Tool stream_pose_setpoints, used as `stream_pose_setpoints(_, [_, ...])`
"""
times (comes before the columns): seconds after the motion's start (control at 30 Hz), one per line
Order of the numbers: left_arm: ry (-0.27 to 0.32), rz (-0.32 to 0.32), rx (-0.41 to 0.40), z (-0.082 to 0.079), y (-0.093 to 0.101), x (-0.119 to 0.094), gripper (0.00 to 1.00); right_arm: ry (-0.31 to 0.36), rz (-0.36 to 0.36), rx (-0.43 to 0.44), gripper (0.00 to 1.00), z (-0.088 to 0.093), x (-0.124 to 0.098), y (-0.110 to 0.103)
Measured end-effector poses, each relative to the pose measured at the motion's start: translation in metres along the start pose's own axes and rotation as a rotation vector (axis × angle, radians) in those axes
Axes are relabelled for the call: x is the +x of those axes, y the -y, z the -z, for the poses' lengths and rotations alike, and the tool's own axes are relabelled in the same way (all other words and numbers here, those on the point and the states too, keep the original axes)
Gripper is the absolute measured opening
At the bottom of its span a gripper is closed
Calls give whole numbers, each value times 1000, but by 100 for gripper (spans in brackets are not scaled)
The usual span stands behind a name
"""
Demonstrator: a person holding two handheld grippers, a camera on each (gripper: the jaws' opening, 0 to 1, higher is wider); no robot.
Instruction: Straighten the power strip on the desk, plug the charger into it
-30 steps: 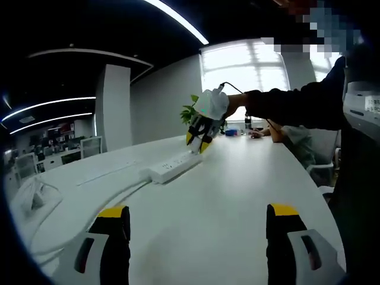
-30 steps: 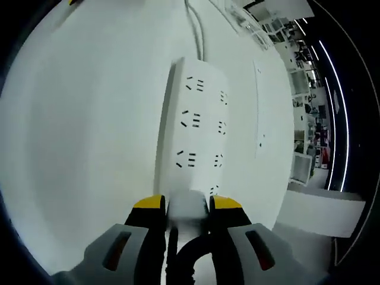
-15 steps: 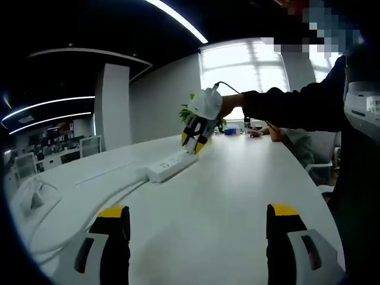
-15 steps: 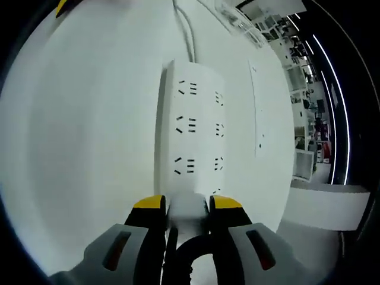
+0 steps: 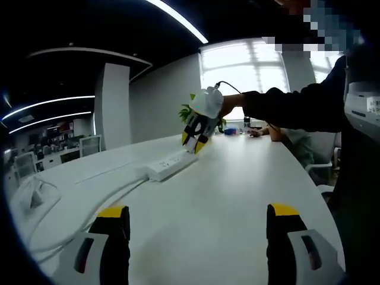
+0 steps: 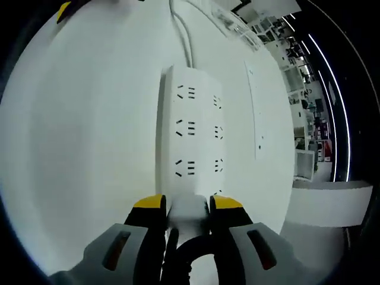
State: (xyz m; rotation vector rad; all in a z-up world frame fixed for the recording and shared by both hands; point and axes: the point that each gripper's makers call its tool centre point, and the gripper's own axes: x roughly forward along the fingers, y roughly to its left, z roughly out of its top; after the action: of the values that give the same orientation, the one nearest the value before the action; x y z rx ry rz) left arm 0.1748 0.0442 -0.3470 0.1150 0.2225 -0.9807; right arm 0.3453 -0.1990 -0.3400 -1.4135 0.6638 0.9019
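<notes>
A white power strip (image 6: pixel 190 135) lies flat on the white desk (image 6: pixel 83 136), its cord (image 6: pixel 181 32) running away toward the top of the right gripper view. My right gripper (image 6: pixel 188 205) is shut on a white charger (image 6: pixel 189 209), held just above the strip's near end; a black cable trails back from it. In the left gripper view the power strip (image 5: pixel 168 167) lies far across the desk, and the right gripper (image 5: pixel 193 141) hovers over its far end, held by a person's hand. My left gripper (image 5: pixel 198 215) stands open low over the desk with nothing between its jaws.
A person in a dark sleeve (image 5: pixel 297 107) stands on the right in the left gripper view. A potted plant (image 5: pixel 189 110) sits at the desk's far end by the window. White cables (image 5: pixel 89 205) trail along the desk's left side. A flush cable hatch (image 6: pixel 256 110) lies beside the strip.
The right gripper has lifted slightly from the strip and shifted, so the strip sits more centred and straighter in its view. The left gripper has stayed put.
</notes>
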Motion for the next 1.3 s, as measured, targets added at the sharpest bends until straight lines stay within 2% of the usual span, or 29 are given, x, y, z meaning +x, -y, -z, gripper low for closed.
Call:
stream_pose_setpoints(0.17, [-4, 1, -3, 1, -1, -1, 98, 32, -1, 27, 27, -6, -2, 0])
stream_pose_setpoints(0.53, [-4, 2, 4, 2, -1, -1, 99, 41, 2, 20, 35, -8, -1, -1])
stream_pose_setpoints(0.67, [-4, 2, 2, 2, -2, -1, 99, 61, 7, 31, 46, -12, 0, 1])
stream_pose_setpoints(1.3, [-24, -10, 2, 5, -4, -5, 99, 116, 21, 24, 53, -28, -8, 0])
